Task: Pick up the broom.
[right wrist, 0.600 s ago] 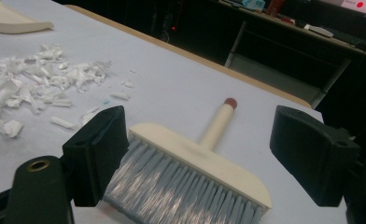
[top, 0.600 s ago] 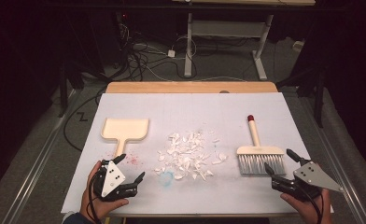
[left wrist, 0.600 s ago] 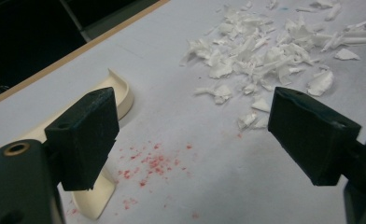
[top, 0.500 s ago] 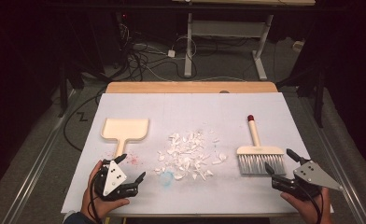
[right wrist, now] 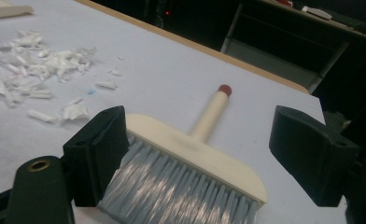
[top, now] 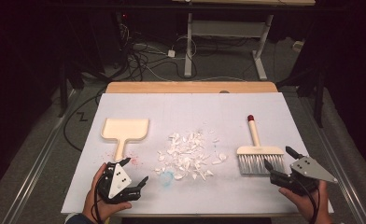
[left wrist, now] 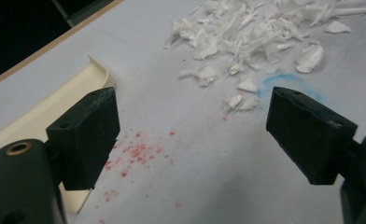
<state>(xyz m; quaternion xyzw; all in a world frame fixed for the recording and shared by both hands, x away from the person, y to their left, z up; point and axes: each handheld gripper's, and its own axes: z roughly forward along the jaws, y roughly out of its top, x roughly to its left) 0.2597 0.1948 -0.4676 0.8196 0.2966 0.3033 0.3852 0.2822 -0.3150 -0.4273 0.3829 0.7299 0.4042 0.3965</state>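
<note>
A cream dustpan (top: pixel 125 129) lies flat at the left of the white table cover, handle toward me. White scraps (top: pixel 186 156) are heaped in the middle. At the right lies a brush (top: pixel 259 156) with grey bristles and a red-tipped cream handle pointing away. My left gripper (top: pixel 135 170) hovers open near the front edge, just below the dustpan handle, with bare cover between its jaws (left wrist: pixel 197 135). My right gripper (top: pixel 278 157) is open at the bristle end of the brush. In the right gripper view the brush (right wrist: pixel 190 149) lies between the spread jaws (right wrist: pixel 204 156), untouched.
Red specks (left wrist: pixel 134 151) and a blue smear (left wrist: pixel 284 84) mark the cover near the left gripper. The table's wooden far edge (top: pixel 190 87) shows beyond the cover. Cables and a desk frame (top: pixel 190 42) sit on the dark floor behind.
</note>
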